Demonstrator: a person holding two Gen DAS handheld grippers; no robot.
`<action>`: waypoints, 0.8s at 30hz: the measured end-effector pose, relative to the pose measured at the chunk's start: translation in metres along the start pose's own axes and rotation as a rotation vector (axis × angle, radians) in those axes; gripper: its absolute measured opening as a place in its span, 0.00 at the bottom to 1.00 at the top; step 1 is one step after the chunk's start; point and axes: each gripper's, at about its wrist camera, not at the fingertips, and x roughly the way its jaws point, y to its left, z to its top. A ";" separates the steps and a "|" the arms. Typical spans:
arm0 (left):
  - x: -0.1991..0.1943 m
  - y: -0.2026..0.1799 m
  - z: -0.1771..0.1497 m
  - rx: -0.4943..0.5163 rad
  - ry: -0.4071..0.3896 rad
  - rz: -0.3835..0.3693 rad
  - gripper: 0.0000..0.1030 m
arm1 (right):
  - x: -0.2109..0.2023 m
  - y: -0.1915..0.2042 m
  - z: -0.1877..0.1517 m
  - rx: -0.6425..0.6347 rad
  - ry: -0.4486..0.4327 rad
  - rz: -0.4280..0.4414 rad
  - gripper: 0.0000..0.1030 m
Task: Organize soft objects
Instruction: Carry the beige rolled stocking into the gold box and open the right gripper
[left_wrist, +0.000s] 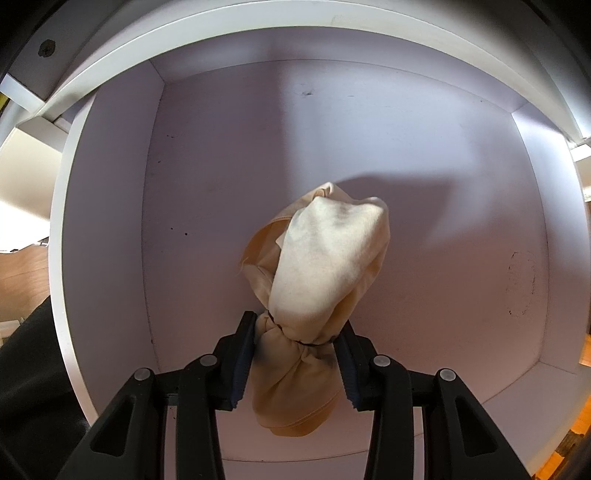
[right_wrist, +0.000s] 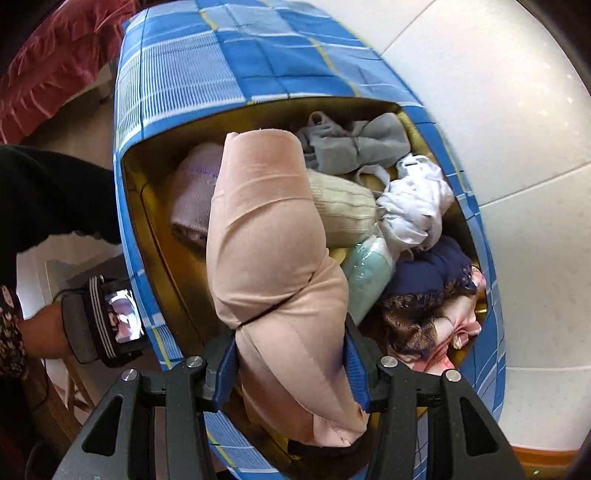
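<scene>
Left claw (left_wrist: 295, 354) is clamped on the tied neck of a cream cloth bundle (left_wrist: 325, 258), pads pressing the fabric from both sides. It hangs inside a white drawer (left_wrist: 110, 221), whose bare floor surrounds the bundle on every side; the bundle's far end points toward the drawer's back wall.

Right claw (right_wrist: 291, 362) holds a rolled pink cloth bundle (right_wrist: 269, 240) between its blue pads (right_wrist: 225, 365), gripping just below a dark tie band. That bundle stands above a blue plaid storage bag (right_wrist: 177, 66), open at the top. Inside the bag, beyond the pink bundle, lie a grey bundle (right_wrist: 354, 144), a white bundle (right_wrist: 413, 199), a mint bundle (right_wrist: 369, 269) and a navy bundle (right_wrist: 428, 269). Left of the bag, a person's wrist wears a strapped device (right_wrist: 114, 317).
</scene>
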 end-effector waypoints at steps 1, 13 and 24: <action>0.000 0.000 0.000 0.001 0.000 0.000 0.40 | 0.003 -0.001 0.000 -0.006 0.010 -0.010 0.49; -0.005 0.002 0.000 0.002 -0.004 0.006 0.40 | 0.000 -0.005 -0.018 -0.026 -0.028 -0.040 0.59; 0.000 -0.004 -0.002 0.018 -0.002 0.023 0.40 | -0.015 -0.015 -0.036 -0.052 -0.063 -0.080 0.70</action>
